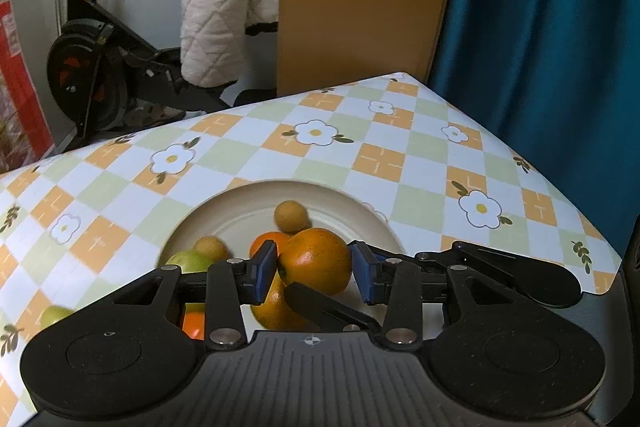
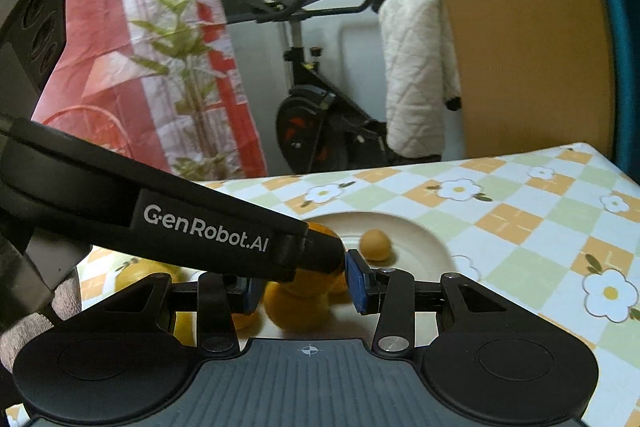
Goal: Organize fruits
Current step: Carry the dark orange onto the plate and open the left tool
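A: What is the left claw [image 1: 314, 269] doing?
B: It is gripping an orange [image 1: 316, 261] over the plate [image 1: 360, 215] on the table [image 1: 400, 155].
A: And the right claw [image 2: 304, 285]?
B: It is hanging over the same plate's near fruit; whether it is gripping any, one cannot tell.

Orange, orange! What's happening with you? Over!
Left gripper shut on orange, over plate. Right gripper close beside, grip unclear. Left gripper crosses in front of it; more fruit below.
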